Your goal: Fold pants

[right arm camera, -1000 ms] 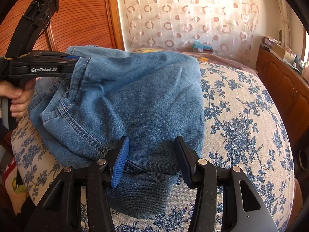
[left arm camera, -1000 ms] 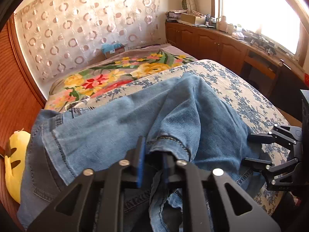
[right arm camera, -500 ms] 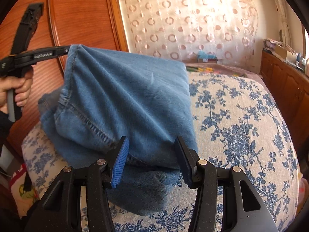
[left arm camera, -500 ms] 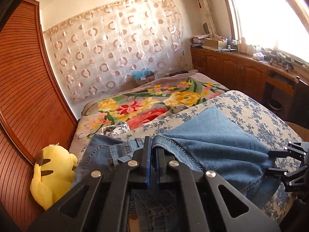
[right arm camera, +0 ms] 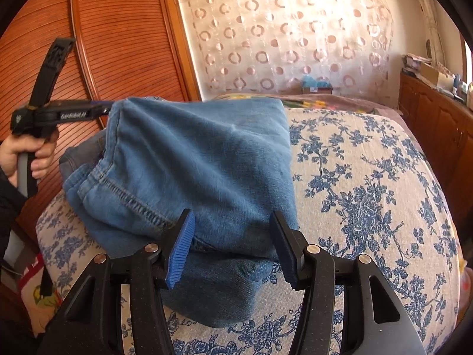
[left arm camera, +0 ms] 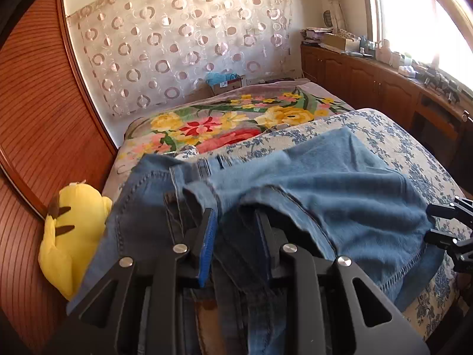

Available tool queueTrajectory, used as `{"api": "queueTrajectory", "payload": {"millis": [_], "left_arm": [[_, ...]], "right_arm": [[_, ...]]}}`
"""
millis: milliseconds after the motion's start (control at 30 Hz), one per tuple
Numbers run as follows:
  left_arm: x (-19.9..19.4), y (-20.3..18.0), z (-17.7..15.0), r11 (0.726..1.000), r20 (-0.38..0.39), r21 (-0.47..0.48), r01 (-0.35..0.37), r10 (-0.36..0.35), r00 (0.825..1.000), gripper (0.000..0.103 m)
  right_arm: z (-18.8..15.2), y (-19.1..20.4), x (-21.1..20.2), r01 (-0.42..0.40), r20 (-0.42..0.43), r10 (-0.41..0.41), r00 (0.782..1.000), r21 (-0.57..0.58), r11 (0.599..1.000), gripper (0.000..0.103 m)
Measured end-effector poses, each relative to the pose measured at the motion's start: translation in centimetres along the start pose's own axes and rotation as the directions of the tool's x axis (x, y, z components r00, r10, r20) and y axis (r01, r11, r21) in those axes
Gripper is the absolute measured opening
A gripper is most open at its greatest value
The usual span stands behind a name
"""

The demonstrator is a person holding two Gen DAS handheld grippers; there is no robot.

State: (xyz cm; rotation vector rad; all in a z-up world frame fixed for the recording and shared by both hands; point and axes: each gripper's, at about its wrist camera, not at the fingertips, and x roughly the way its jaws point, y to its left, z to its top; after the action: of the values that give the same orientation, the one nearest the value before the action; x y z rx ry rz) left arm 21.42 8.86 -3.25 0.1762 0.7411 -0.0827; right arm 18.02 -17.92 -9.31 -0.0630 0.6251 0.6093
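Left tool [left arm camera: 236,222] opening, pants [right arm camera: 207,162] between; right tool [right arm camera: 233,230] parted around pants.

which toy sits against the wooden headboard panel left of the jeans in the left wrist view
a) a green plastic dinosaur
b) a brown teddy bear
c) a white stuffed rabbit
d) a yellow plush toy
d: a yellow plush toy with dark ear tips lies beside the wooden panel, just left of the blue jeans spread on the bed.
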Motion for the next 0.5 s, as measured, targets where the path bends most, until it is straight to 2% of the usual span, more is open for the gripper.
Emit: {"api": "queueTrajectory", "payload": {"millis": [133, 233, 500], "left_arm": [[-0.2, -1.1, -2.0, 0.997, -0.030, -0.033, 0.063, -0.064, 0.997, 0.026], [-0.7, -2.0, -3.5, 0.992, -0.025, -0.059, 0.110, -0.111, 0.993, 0.026], [-1.7, -2.4, -5.5, 0.978, -0.004, -0.118, 0.172, -0.174, 0.985, 0.026]], "right_arm": [[0.0, 0.0, 0.1, 0.003, -0.007, -0.003, 1.000, -0.001, 1.000, 0.054], [-0.1, 0.0, 0.1, 0.004, -0.009, -0.004, 1.000, 0.001, 1.000, 0.054], [0.0, -0.1, 0.2, 0.004, -0.017, -0.004, 1.000, 0.003, 1.000, 0.054]]}}
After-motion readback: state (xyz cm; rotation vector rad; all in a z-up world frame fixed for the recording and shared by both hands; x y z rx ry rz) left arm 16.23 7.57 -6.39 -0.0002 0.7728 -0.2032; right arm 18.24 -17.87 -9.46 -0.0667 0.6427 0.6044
